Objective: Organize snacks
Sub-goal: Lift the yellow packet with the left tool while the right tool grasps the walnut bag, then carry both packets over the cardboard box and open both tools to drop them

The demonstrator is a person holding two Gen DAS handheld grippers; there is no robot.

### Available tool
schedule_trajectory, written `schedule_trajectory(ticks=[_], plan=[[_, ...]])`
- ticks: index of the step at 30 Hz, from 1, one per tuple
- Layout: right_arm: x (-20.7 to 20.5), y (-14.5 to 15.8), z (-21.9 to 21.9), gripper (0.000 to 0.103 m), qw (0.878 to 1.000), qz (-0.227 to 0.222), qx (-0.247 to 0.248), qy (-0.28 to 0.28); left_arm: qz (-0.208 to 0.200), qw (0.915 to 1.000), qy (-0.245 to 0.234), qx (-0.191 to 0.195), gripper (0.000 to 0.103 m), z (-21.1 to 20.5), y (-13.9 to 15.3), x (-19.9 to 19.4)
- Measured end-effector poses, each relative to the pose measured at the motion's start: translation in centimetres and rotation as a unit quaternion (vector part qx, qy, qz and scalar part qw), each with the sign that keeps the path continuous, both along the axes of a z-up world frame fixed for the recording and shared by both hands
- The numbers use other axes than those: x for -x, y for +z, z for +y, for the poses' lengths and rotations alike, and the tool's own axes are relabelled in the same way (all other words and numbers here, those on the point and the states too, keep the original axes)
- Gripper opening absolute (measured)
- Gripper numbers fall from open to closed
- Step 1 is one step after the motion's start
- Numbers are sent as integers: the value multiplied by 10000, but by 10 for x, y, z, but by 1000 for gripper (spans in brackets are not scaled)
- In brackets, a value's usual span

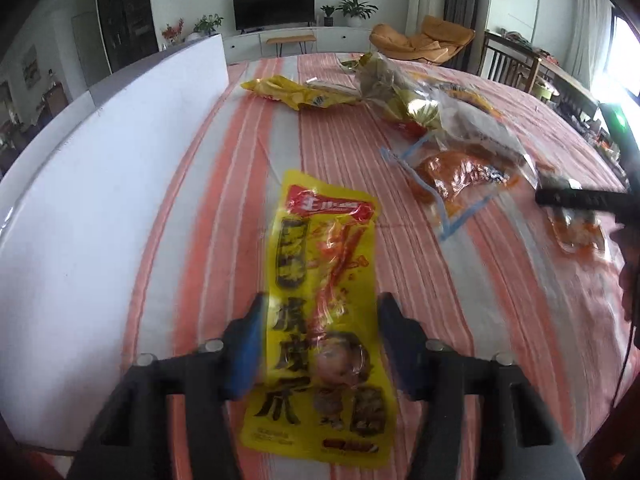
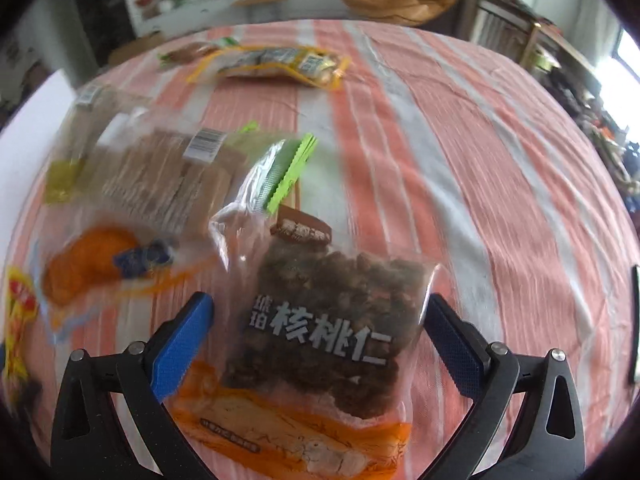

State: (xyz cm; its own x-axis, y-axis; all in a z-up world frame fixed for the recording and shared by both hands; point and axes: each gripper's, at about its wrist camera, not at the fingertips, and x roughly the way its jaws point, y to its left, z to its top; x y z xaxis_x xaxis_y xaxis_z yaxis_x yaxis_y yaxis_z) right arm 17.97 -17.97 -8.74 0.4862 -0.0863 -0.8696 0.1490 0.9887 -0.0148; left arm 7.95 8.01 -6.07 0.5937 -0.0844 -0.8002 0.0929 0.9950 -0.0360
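The left gripper (image 1: pixel 320 344) points toward 12 o'clock with its jaws spread wide, blue-padded fingers (image 1: pixel 246 354) apart. The right gripper (image 2: pixel 318 344) is likewise spread wide (its pads blue too), reaching in from 3 o'clock in the left wrist view.

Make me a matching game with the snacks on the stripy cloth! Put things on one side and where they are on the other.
Things:
1. yellow packet
2. walnut bag
3. white board
4. orange pouch

Places:
A. standing along the cloth's left edge
B. between the right claw fingers
C. partly under the walnut bag
D. between the left claw fingers

Pairs: 1-D, 2-B, 3-A, 4-C
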Motion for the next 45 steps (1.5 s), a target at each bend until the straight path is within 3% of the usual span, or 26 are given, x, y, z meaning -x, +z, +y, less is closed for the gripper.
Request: schedule_trajectory(ticks=[2,6,8,12,20,24,27,31,33,34,35,37,41,45], plan=[[11,5,-8,79,9999,-22,-1,117,-1,9997,38,227,46,6,3,-1],[29,12,-31,76,9992,96,-360,144,-77,9965,35,837,39,18,14,4],[43,20,-51,75,9941,0,-1087,-53,-17,9946,33,1037,39,21,15,6],[61,31,-72,75,9809,-250,-1925,-158,-10,9873,20,1590,39,29,24,13],[56,66,-26,75,9539,-398,-2936,477,-478,9685,243,2432,39,68,88,29],[29,113,41,75,9356,-605,-3255,1228,-927,9657,791,2292,39,130,132,34],[0,156,124,75,9147,-735,-3415,2031,-1110,9672,1420,1790,39,184,152,35],[-33,191,234,76,8903,-843,-3442,2859,-1085,9654,2173,947,43,244,156,34],[-46,195,281,81,8819,-813,-3436,3124,-978,9634,2409,649,49,264,149,31],[-56,191,309,94,8773,-697,-3432,3281,-881,9623,2518,540,58,273,145,29],[-61,190,326,102,8782,-609,-3388,3322,-820,9610,2592,516,73,282,139,29],[-73,181,351,102,8838,-494,-3297,3283,-844,9561,2755,537,88,293,132,35],[-62,181,338,102,8849,-685,-3187,3326,-1038,9509,2837,679,90,291,130,51],[-39,152,273,102,9142,-1131,-2225,3193,-1161,9600,2347,995,90,250,136,57]])
